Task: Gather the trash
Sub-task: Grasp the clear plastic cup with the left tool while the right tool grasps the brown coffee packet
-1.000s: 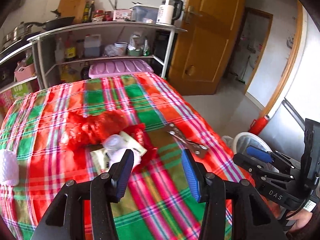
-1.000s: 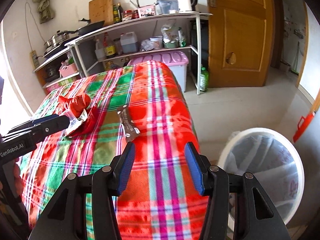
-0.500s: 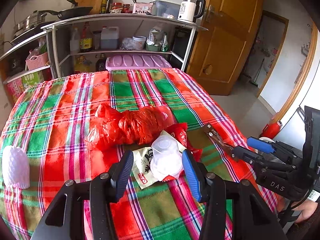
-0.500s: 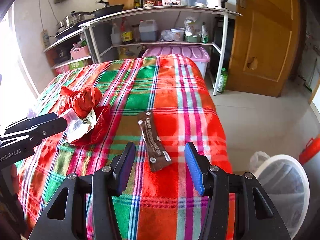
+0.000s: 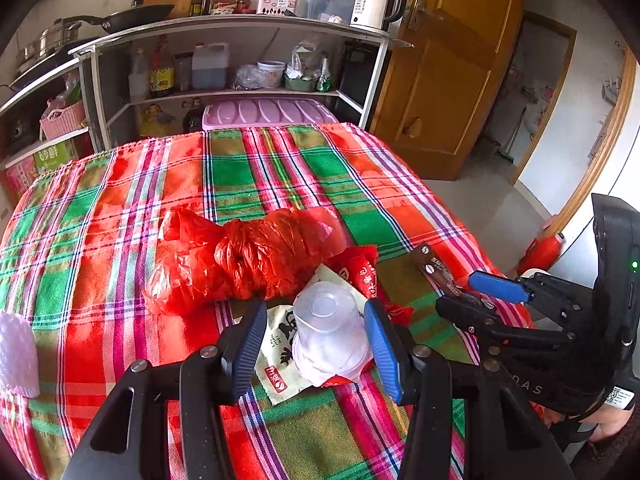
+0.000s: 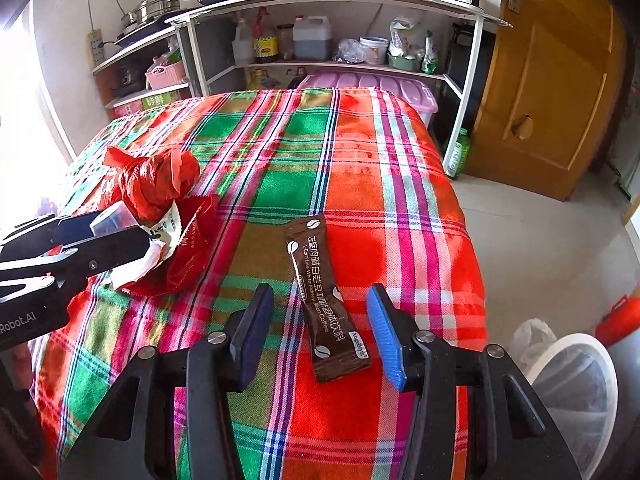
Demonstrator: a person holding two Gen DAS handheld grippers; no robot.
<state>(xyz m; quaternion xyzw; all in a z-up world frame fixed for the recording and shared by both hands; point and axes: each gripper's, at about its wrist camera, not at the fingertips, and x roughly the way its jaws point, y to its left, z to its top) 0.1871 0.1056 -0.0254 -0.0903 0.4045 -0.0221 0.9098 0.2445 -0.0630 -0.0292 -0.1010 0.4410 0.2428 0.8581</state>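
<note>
Here, left gripper (image 5: 316, 344) stood spread around cup (image 5: 330, 332), pads not visibly pressing. Right gripper (image 6: 318, 332) was closing, sachet (image 6: 326, 300) between jaws, untouched. Risk: flat sachet slipping under pads; cup crushing.

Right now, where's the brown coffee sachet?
The brown coffee sachet lies flat on the plaid tablecloth between the closing jaws of the right gripper, right of the red snack wrapper.

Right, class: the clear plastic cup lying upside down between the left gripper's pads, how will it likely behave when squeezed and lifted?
The clear plastic cup looks thin-walled, so it will probably flex or crumple. It appears empty, so likely very light. Its smooth tapered sides may slip from the left gripper, and it sits loosely on wrappers, so a nudge could tip it.
</note>
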